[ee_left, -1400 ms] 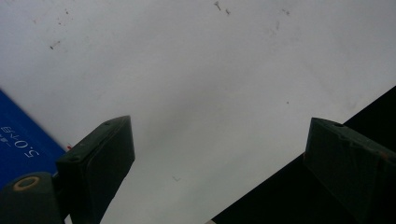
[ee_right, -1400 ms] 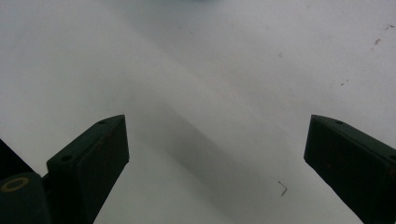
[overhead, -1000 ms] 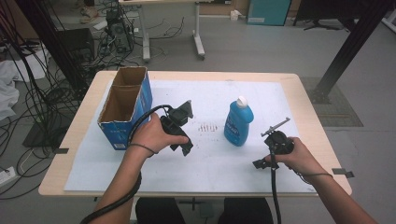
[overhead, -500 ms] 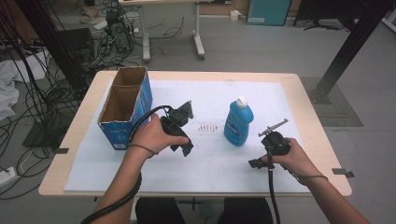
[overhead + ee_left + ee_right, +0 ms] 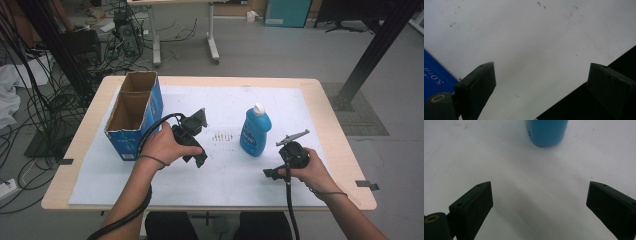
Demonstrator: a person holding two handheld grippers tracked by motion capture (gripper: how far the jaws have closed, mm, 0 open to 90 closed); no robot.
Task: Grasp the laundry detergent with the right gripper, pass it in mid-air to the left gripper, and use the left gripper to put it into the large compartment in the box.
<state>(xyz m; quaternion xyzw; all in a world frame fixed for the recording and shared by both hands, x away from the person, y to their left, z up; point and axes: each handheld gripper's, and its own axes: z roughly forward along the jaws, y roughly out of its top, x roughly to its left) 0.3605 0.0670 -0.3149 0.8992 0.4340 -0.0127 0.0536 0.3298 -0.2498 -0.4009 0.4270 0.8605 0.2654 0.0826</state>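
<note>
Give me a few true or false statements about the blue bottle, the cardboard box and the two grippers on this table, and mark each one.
1. The blue bottle stands upright with its white cap on top. True.
2. The right gripper is shut on the bottle. False: its jaws stand wide apart with nothing between them, and the bottle is ahead of them, apart.
3. The cardboard box is open at the top. True.
4. The bottle lies inside the box. False: it stands on the white sheet, to the right of the box.
5. The left gripper is open. True: white sheet shows between its jaws.
</note>
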